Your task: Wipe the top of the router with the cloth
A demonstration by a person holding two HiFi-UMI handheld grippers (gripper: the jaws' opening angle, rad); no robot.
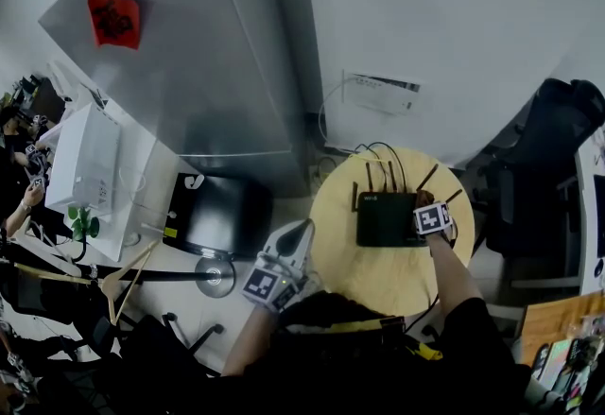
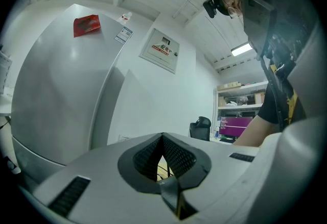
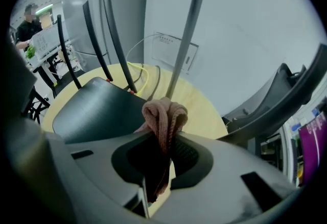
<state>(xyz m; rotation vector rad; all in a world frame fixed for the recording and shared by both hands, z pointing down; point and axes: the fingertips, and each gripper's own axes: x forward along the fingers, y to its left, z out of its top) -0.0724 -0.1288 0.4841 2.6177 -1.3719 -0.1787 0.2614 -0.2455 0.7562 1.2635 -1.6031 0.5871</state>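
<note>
**The cloth (image 3: 164,113) could snag on the router (image 1: 386,219)**

The black router lies on the round table (image 1: 336,257). The right gripper (image 3: 166,139) is at its right edge, jaws pinching the pink cloth. A wide wipe could catch the aerials (image 3: 185,34) and push the router. The left gripper (image 2: 163,152) is off to the side, jaws pressed together, empty. No tub or box shows on the table.

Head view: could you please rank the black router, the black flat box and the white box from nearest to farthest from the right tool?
From the right tool, gripping a pink cloth:
1. Black router, directly beside it.
2. Black flat box, left of the round table.
3. White box, far left.
</note>
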